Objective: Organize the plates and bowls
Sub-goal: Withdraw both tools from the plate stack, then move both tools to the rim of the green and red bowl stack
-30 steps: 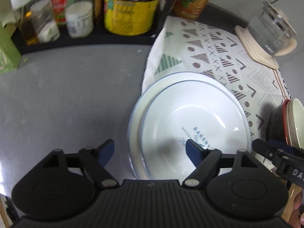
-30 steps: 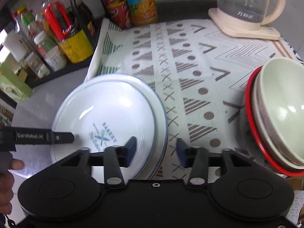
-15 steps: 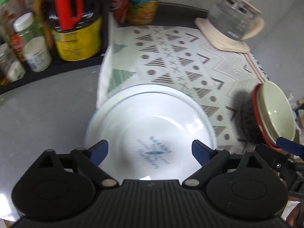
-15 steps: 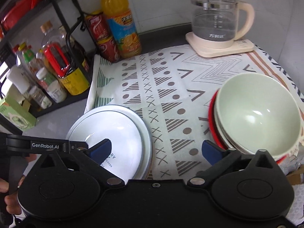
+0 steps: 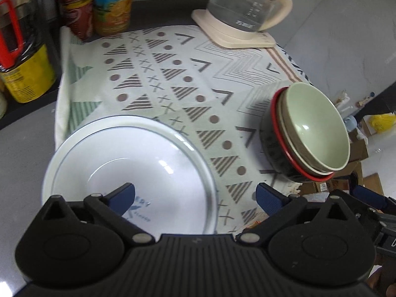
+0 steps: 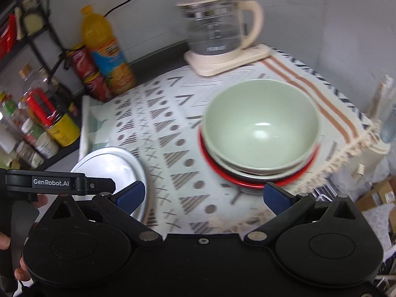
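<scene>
A bare strip of patterned cloth [image 6: 173, 153] lay between the stacked white plates [image 5: 128, 163] and the nested bowls [image 6: 259, 128], well apart. The kettle [image 6: 220, 29] blocked the back; bottles [image 6: 106, 49] and a shelf rack [image 6: 29, 49] crowded the left.

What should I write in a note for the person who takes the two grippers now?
Left gripper: jaws open, holds nothing, above the plates.
Right gripper: jaws open, holds nothing, faces the bowls.
Plates: white, stacked at the left edge of the cloth.
Bowls: nested, green on top, red-rimmed one beneath, at the cloth's right side.
Done: both stacks look made.
Left: maybe only a check of the stacks.
</scene>
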Demonstrator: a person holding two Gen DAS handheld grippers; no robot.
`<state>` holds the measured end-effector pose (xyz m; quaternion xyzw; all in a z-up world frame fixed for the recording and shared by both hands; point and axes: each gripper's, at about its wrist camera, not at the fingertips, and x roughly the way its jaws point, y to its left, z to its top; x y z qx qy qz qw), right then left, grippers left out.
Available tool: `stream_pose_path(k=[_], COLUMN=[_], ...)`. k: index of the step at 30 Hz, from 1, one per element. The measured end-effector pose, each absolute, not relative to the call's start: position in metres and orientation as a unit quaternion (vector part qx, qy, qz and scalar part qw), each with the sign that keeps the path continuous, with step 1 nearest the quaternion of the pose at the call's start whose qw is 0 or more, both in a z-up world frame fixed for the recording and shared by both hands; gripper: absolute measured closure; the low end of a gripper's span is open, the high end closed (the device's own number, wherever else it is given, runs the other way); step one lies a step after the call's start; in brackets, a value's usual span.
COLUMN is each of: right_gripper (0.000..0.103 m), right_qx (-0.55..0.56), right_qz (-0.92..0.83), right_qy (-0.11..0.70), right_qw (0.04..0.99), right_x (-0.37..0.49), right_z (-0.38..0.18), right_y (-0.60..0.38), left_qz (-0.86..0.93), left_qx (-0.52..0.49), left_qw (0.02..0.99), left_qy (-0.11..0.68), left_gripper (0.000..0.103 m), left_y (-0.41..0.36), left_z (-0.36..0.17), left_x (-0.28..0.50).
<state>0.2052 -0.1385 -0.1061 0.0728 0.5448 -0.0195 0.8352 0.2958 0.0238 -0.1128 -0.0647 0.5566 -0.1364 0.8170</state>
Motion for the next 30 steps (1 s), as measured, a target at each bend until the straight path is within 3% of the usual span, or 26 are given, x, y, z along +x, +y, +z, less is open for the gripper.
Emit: stream_pose_path(k=[30], right_gripper=[0.001], right_qx=[0.083], right_qz=[-0.098], right_qy=[0.527], right_qw=[0.84], right_x=[0.238], right_z=[-0.107], right_y=[-0.243], left_qz=[-0.151], left_qx=[-0.065], left_qw=[0.818], left_qy=[0.552], left_gripper=[0.001], left_y=[-0.077], left_z=[-0.101], left_x=[0.358])
